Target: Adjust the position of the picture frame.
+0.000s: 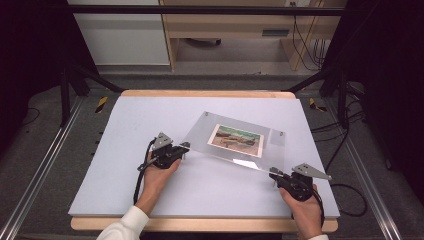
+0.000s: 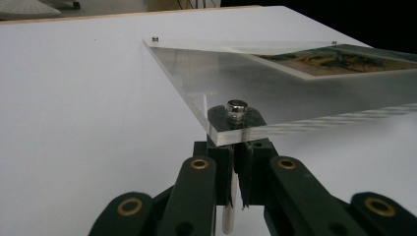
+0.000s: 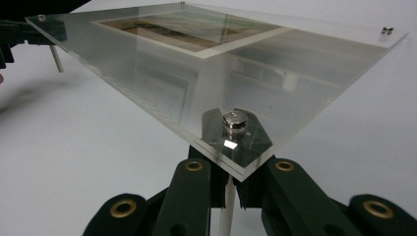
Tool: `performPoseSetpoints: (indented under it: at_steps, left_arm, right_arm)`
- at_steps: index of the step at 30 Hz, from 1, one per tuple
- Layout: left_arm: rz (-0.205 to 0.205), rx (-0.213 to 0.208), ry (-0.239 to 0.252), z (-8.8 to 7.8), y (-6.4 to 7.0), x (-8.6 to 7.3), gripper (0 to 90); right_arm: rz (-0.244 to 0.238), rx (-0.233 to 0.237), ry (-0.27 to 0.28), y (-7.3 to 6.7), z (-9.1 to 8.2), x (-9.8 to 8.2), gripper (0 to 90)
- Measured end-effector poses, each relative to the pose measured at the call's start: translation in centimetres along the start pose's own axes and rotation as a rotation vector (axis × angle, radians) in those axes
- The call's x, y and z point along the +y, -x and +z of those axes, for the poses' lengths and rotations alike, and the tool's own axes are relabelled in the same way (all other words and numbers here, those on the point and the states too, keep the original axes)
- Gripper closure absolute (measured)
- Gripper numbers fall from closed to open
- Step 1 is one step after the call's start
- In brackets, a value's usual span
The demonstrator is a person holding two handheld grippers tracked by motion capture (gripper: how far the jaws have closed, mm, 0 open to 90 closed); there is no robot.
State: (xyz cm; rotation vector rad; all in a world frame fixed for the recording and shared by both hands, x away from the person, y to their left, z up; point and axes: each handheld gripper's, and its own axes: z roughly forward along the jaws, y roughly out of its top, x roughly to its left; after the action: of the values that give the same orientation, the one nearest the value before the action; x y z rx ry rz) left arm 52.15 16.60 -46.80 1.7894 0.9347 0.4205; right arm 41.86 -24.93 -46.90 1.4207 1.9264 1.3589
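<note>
Over on the left, your left tongs [image 1: 184, 148] are clamped on the near-left corner of the clear acrylic photo frame [image 1: 200, 137]. In the left gripper view the jaws are pinched together right under that corner, gripping the thin metal standoff leg [image 2: 228, 223] that hangs down below the panel, with the little silver screw cap [image 2: 236, 111] sitting on top of the corner just above them. Your left hand [image 1: 156, 179] is resting low on the white worktop [image 1: 125, 150], sleeve coming in from the bottom edge.

Moving across, the frame sits roughly mid-worktop, a bit right of centre, turned at an angle to the worktop's edges. It's two clear sheets sandwiching a landscape picture [image 1: 236, 140], and there are small silver caps at the far corners too. From both gripper views the panel is raised off the worktop on the side you're holding, not lying flat.

On the right, your right tongs [image 1: 274, 174] have the same deal going: jaws closed together on the standoff leg [image 3: 225, 211] under the near-right corner, its screw cap [image 3: 235, 121] right above the jaws. Your right hand [image 1: 305, 210] is near the front edge of the worktop, cable trailing off to the side.
</note>
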Motion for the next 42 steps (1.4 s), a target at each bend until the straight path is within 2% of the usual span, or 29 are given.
performPoseSetpoints:
  at_steps: [6,10,17,31,42]
  left_arm:
    - [0.050,0.012,0.023,-0.9,0.9,0.8,84.8]
    - [0.030,-0.005,0.045,-1.5,1.3,1.3,84.8]
    - [0.003,0.004,0.085,-2.7,1.3,2.1,84.6]
    - [-0.012,0.074,0.154,-6.0,0.0,3.0,84.5]
    - [-0.026,0.132,0.185,-8.5,-1.6,3.0,84.3]
  right_arm:
    - [-0.002,0.010,0.040,0.3,-0.6,0.5,84.7]
    - [-0.003,0.017,0.079,0.5,-1.1,1.2,84.3]
    - [-0.028,0.038,0.118,0.4,-1.4,2.5,83.0]
    - [-0.070,0.111,0.119,-1.3,0.2,5.5,82.3]
    - [-0.096,0.180,0.112,-2.5,2.8,7.8,82.3]
